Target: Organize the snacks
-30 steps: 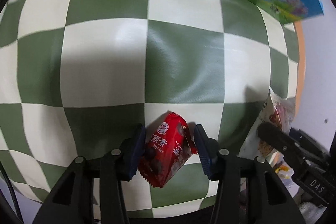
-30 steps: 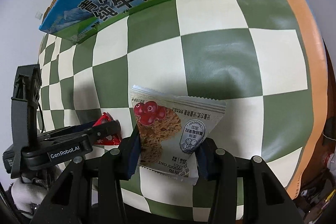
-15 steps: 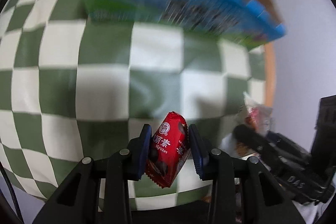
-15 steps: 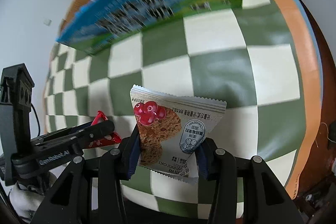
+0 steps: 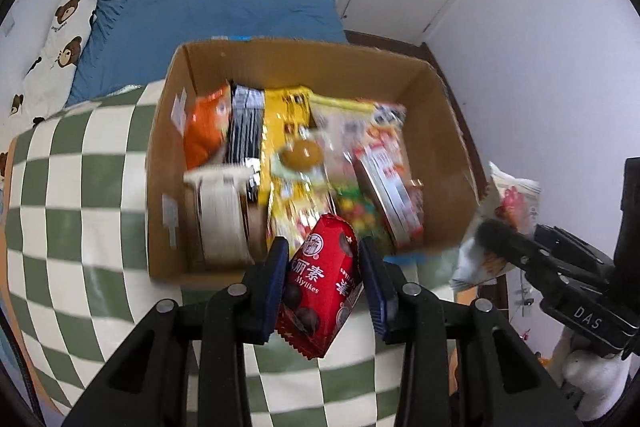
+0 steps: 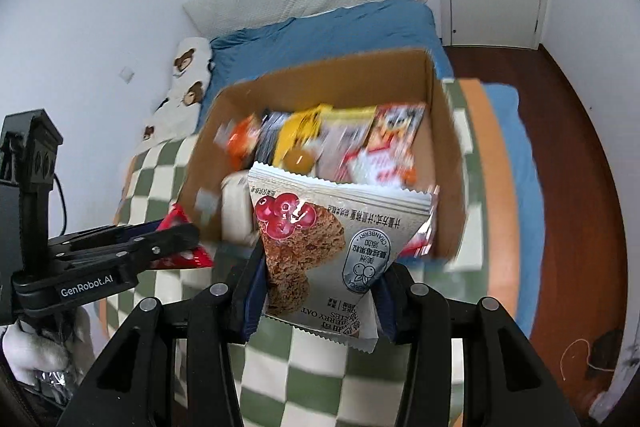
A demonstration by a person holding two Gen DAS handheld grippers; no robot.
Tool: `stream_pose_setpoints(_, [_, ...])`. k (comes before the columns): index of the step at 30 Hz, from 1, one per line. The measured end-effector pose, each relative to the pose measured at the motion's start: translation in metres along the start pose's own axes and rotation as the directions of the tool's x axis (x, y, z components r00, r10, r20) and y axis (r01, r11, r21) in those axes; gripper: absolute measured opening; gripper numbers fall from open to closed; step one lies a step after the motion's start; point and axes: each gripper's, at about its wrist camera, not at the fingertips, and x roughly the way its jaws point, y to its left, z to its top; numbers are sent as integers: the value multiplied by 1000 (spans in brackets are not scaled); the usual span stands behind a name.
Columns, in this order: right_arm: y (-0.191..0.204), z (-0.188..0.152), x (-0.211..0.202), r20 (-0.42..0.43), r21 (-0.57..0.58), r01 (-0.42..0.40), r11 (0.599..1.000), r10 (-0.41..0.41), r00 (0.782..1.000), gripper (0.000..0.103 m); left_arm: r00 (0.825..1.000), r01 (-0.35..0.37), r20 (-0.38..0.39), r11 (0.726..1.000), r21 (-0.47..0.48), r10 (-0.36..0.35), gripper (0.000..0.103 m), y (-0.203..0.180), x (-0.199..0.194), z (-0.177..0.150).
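Two tongs each grip one snack in front of the cardboard box (image 5: pixel 168 163): left tongs (image 5: pixel 323 285) clamp a glossy red chocolate packet (image 5: pixel 320 291); right tongs (image 6: pixel 320 287) clamp a white cranberry-oat packet (image 6: pixel 332 247).

You've got two grippers, one red Mylikes packet (image 5: pixel 320 283), one cranberry oat packet (image 6: pixel 324 251), one cardboard box (image 5: pixel 168 155) of blurred snacks.
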Motion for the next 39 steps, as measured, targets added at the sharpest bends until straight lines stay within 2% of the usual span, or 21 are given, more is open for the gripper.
stream_pose_setpoints(6, [-17, 59, 38, -59, -40, 101, 994, -103, 993, 48, 994, -84, -64, 996, 11, 84, 33, 6, 46, 56])
stream_pose_setpoints(11, [-36, 87, 82, -138, -56, 161, 985, -167, 976, 49, 984, -148, -95, 989, 17, 149, 36, 16, 74, 77])
stream_pose_setpoints(12, [-43, 92, 94, -170, -40, 160, 986, -165, 972, 51, 982, -161, -100, 987, 21, 163, 40, 18, 80, 80])
stream_pose_setpoints(14, [-52, 96, 105, -188, -20, 157, 987, -158, 969, 66, 980, -171, -103, 985, 15, 172, 50, 21, 87, 83])
stream_pose_setpoints(15, [-53, 96, 109, -189, -26, 172, 985, -173, 967, 82, 980, -171, -105, 985, 12, 171, 62, 23, 91, 82])
stream_pose_setpoints(16, [-55, 96, 112, -187, -29, 180, 983, -182, 965, 90, 980, -171, -101, 985, -3, 170, 75, 24, 93, 82])
stream_pose_setpoints(18, [-59, 95, 115, -193, -18, 178, 984, -178, 965, 91, 981, -175, -90, 985, 1, 174, 88, 24, 96, 79])
stream_pose_setpoints(25, [-53, 84, 121, -199, -29, 203, 979, -204, 958, 95, 981, -187, -60, 982, -20, 186, 90, 23, 95, 64])
stream_pose_setpoints(30, [-46, 74, 120, -183, -35, 219, 975, -222, 958, 95, 971, -237, -27, 971, -22, 237, 90, 19, 90, 53])
stream_pose_setpoints(39, [-37, 59, 105, -126, -32, 252, 967, -254, 959, 98, 966, -254, 49, 966, -37, 256, 90, 13, 67, 34])
